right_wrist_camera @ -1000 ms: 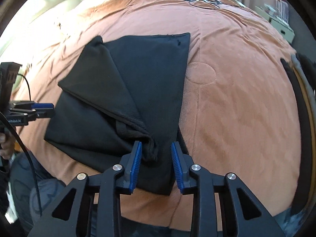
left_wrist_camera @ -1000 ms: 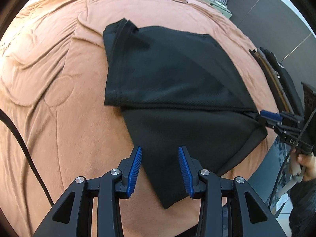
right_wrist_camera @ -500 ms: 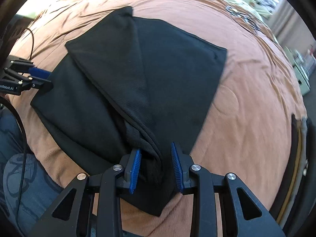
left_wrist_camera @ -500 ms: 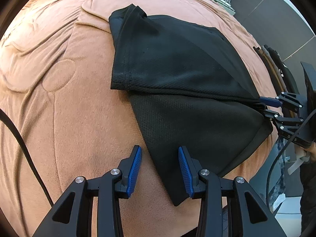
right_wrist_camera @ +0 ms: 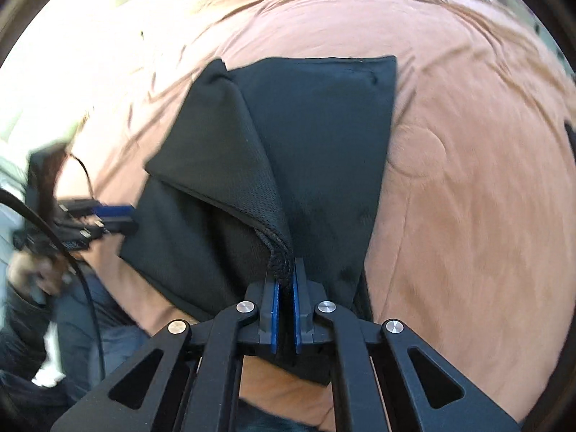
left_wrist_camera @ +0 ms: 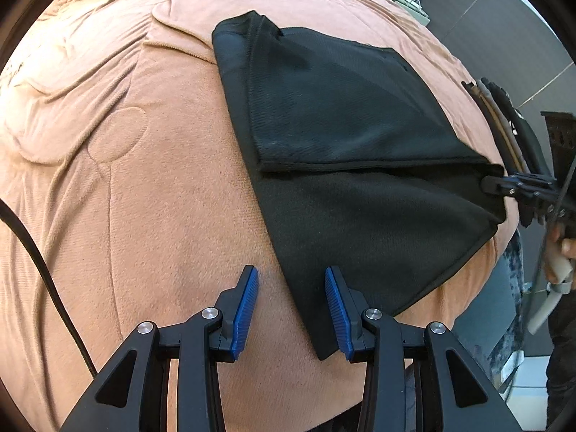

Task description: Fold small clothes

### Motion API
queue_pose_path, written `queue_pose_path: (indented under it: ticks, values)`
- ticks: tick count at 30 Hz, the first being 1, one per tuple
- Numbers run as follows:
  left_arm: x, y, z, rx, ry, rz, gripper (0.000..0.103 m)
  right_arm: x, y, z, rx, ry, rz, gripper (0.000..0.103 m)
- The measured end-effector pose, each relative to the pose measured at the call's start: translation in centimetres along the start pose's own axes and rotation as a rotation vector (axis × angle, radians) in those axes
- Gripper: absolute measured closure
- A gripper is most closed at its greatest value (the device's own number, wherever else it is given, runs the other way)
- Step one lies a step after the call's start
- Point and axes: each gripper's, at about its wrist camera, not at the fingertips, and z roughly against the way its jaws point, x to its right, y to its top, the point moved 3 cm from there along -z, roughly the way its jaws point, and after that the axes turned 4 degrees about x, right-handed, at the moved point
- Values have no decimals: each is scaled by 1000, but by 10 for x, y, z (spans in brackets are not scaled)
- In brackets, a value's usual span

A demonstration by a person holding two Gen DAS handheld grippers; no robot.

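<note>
Black garment [left_wrist_camera: 360, 165] lies partly folded on the brown bed cover [left_wrist_camera: 144, 198]. Half a second ago the right tongs [right_wrist_camera: 285, 302] were apart around its bunched corner; now they are pressed together on that corner. The left tongs [left_wrist_camera: 291, 306] stay wide over the near edge, holding nothing. I think the next fold can begin.

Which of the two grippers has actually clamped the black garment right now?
The right gripper: its jaws are shut on the black garment. The left gripper is open, gripping nothing.
</note>
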Motion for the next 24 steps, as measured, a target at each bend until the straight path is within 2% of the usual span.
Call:
queue_pose_path:
  ticks: [4,11,17,24]
  values:
    - [0,-3,0,-10,11,-9,62,8,-7,8,3,54,-67,101]
    - [9,-5,-6,-36,49,-54,62,30,-24,4,5,21,-112,101]
    - [13,-3,-8,-44,45,-59,62,34,-30,0,9,6,-125,101]
    - [13,1,2,-27,21,-28,62,28,-27,7,21,-57,-86,100]
